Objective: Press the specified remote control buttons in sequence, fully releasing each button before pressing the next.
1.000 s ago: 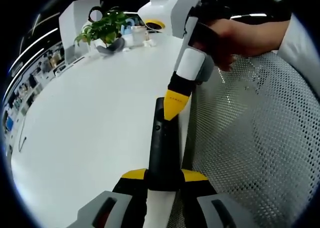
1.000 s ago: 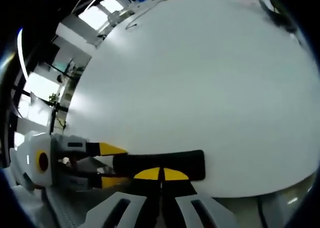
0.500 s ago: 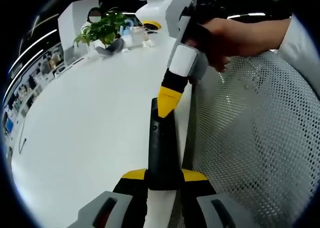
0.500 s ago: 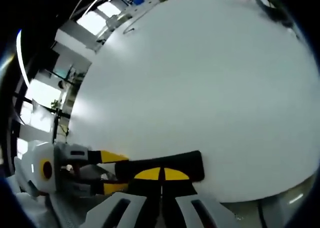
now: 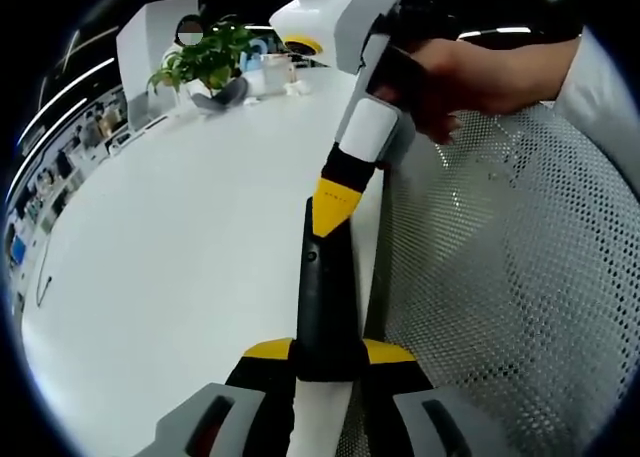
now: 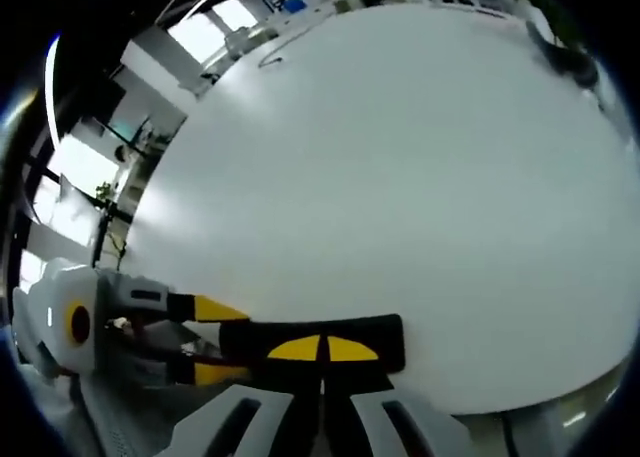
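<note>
Right gripper's tip parked on the top end of the remote, barely budged from half a second back.

In the left gripper view the left gripper [image 5: 325,362] has its fingers clenched on the lower end of the black remote [image 5: 325,297], which sticks out along the worktop [image 5: 180,247] edge. The right gripper [image 5: 335,202], held by a hand [image 5: 450,77], has its yellow fingers pinched together and touching the remote's far end; compared with a second ago it sits a touch further left and higher up the remote. In the right gripper view the remote [image 6: 300,335] lies crosswise right at the yellow tips. The worktop is plain white, with a potted plant [image 5: 205,57] at the far end, a white mesh chair [image 5: 520,277] beside it, and office shelving behind.
</note>
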Demonstrator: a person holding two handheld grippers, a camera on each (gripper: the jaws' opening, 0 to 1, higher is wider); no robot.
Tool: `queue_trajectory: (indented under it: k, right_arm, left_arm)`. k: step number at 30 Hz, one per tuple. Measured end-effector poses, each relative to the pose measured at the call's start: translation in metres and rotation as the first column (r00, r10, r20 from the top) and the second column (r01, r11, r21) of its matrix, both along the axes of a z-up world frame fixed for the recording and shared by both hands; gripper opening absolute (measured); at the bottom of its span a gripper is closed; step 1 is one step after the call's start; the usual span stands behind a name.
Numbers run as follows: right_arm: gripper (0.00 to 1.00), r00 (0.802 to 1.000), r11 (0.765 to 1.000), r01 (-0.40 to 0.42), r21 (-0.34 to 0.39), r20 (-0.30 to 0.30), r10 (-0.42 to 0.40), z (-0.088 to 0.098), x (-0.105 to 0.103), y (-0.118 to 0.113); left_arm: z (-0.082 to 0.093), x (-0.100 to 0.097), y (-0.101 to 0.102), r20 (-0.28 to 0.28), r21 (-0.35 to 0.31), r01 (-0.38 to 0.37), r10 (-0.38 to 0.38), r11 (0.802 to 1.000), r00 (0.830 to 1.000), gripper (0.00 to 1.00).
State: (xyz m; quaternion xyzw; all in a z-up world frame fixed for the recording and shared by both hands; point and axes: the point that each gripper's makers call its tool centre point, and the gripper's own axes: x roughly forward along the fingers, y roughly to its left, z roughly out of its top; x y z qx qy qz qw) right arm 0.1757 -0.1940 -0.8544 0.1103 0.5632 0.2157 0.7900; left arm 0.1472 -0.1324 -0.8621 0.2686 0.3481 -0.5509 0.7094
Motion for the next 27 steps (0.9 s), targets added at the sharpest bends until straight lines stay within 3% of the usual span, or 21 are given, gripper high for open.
queue_trajectory:
  k: [8, 11, 16, 19, 22, 27]
  right_arm:
    - [0.0, 1.0, 1.0, -0.002, 0.024, -0.014, 0.002, 0.002, 0.0, 0.001]
    - [0.0, 0.999, 0.995, 0.003, 0.101, -0.049, 0.002, 0.006, -0.004, 0.011]
    - [0.0, 0.999, 0.994, -0.047, 0.095, 0.003, 0.047, 0.01, -0.003, 0.019]
    - [0.0, 0.998, 0.994, -0.06, 0.09, -0.011, 0.061, 0.006, -0.005, 0.019]
    - [0.0, 0.997, 0.994, -0.065, 0.085, -0.026, 0.068, 0.005, -0.008, 0.019]
    - [0.0, 0.996, 0.995, -0.07, 0.071, -0.054, 0.074, 0.003, -0.013, 0.018]
  left_arm:
    - [0.0, 0.0, 0.0, 0.006, 0.002, 0.008, -0.008, 1.0, 1.0, 0.23]
    - [0.0, -0.001, -0.001, 0.014, 0.01, 0.023, -0.023, 1.0, 1.0, 0.23]
    - [0.0, -0.005, -0.003, 0.014, 0.015, 0.043, -0.043, 0.999, 0.999, 0.23]
    - [0.0, -0.009, -0.005, 0.044, 0.035, 0.088, -0.089, 0.996, 0.995, 0.23]
    - [0.0, -0.01, -0.006, 0.001, 0.016, 0.066, -0.066, 0.998, 0.998, 0.23]
    - [0.0, -0.01, -0.005, 0.0, 0.014, 0.062, -0.062, 0.998, 0.998, 0.23]
